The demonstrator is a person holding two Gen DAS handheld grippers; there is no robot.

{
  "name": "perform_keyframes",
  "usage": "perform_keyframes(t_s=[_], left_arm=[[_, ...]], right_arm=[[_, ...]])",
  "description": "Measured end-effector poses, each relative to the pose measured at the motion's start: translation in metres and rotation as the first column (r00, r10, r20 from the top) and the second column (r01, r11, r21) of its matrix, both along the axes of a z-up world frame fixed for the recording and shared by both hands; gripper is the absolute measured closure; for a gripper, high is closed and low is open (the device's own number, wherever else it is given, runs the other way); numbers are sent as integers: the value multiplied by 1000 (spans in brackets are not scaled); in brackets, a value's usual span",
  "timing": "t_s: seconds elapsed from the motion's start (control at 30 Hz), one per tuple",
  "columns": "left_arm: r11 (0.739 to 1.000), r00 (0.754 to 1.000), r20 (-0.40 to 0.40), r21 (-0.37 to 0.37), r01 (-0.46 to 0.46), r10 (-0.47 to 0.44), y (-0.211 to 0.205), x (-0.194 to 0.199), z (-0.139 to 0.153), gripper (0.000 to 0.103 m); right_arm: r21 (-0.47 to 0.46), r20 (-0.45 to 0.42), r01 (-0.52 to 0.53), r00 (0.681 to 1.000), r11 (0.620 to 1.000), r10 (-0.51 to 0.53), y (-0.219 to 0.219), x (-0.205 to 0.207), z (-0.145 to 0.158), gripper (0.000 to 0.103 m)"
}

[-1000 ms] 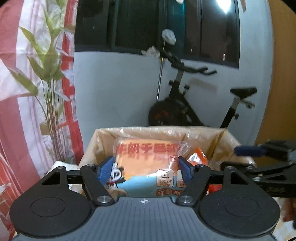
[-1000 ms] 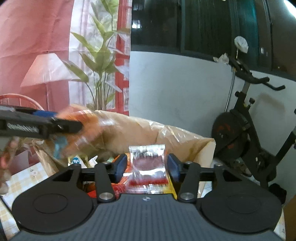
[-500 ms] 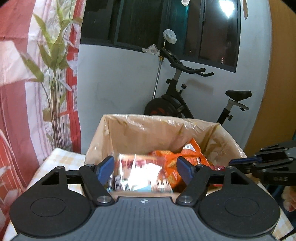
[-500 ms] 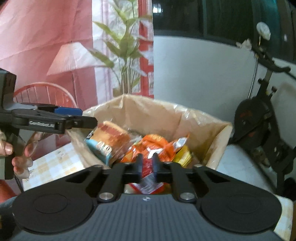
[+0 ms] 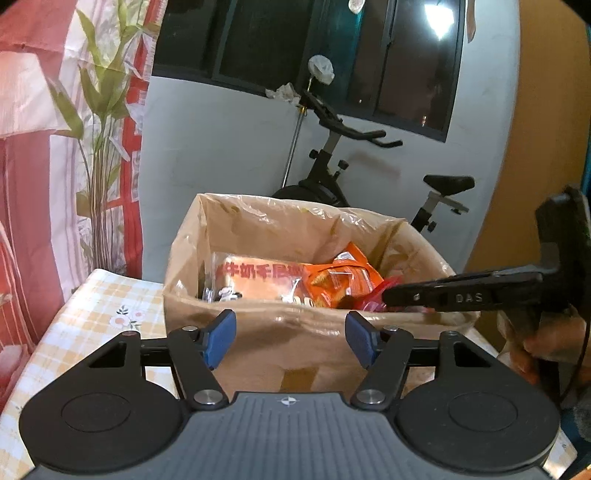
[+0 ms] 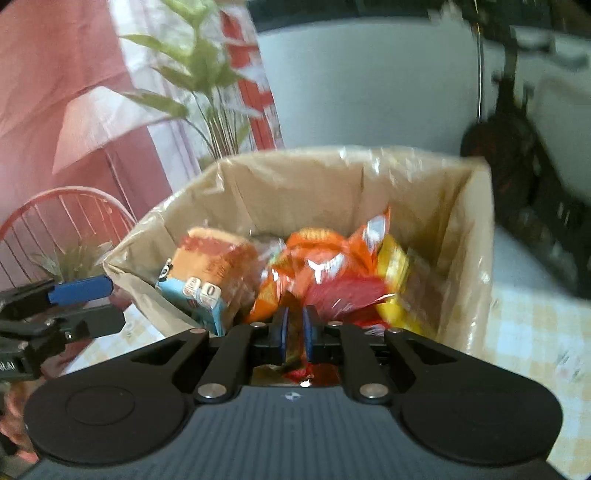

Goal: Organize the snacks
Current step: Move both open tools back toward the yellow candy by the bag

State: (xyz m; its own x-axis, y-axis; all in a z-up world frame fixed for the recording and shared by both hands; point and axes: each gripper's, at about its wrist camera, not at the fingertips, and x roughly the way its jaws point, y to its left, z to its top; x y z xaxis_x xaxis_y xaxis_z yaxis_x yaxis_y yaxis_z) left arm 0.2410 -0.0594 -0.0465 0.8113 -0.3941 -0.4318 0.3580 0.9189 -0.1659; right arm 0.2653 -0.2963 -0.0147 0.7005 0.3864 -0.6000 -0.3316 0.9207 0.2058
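Sitting on the checkered surface (image 5: 110, 317), the plastic-lined cardboard box (image 5: 295, 343) holds the snacks: bread pack (image 5: 258, 277) at its left side, orange packet (image 5: 343, 280) beside it, red packet (image 6: 343, 295) and yellow packet (image 6: 395, 273) toward the right. Left gripper (image 5: 290, 338) hangs just before the box's near wall, fingers (image 5: 219, 338) spread wide and empty. Right gripper (image 6: 294, 334) is over the box's near edge, fingers (image 6: 282, 332) nearly together on a thin wrapper edge; view blurred, so which packet is unclear

Warm, dim indoor light with a lamp glare on the dark window (image 5: 439, 26); the right view is motion-blurred, both bend at the edges.
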Motion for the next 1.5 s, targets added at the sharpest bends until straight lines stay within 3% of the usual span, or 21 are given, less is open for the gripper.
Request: perform_keyframes(t_s=[0.23,0.43,0.53,0.63,0.8,0.9,1.0,1.2,1.33,1.5], left_arm=[[999,999,-23,-30,29,-30,11,-27,-23,36],[997,990,-120,26,77,-73,3,-27,-61,38],[994,980,-177,45,101,-92,-5,-19,-81,39],[990,966,-233,51,131,-115,-17,-9,-101,40],[987,938,-331,76,141,-108,-40,18,-140,49],[988,931,-350,71,138,-105,-49,32,-155,49],[988,929,-356,71,136,-102,-57,44,-165,49],[992,929,-359,56,114,-87,-60,61,-177,49],[996,931,-357,7,88,-80,-54,71,-181,49],[994,933,-345,10,112,-101,-55,68,-185,50]], right_arm=[[-45,243,-50,968,998,59,0,-70,6,91],[-42,303,-68,950,997,77,-8,-116,-10,91],[-52,266,-76,960,996,87,-9,-124,-30,83],[-67,198,-77,976,995,89,-11,-123,-56,83],[-108,73,-98,992,989,106,-4,-101,-103,82],[-156,5,-125,992,980,128,5,-88,-131,75],[-173,-28,-135,991,976,132,12,-78,-149,58],[-180,-38,-171,985,969,166,21,-66,-163,56],[-192,-50,-172,985,966,166,24,-56,-172,56],[-179,-49,-175,984,968,169,27,-52,-174,56]])
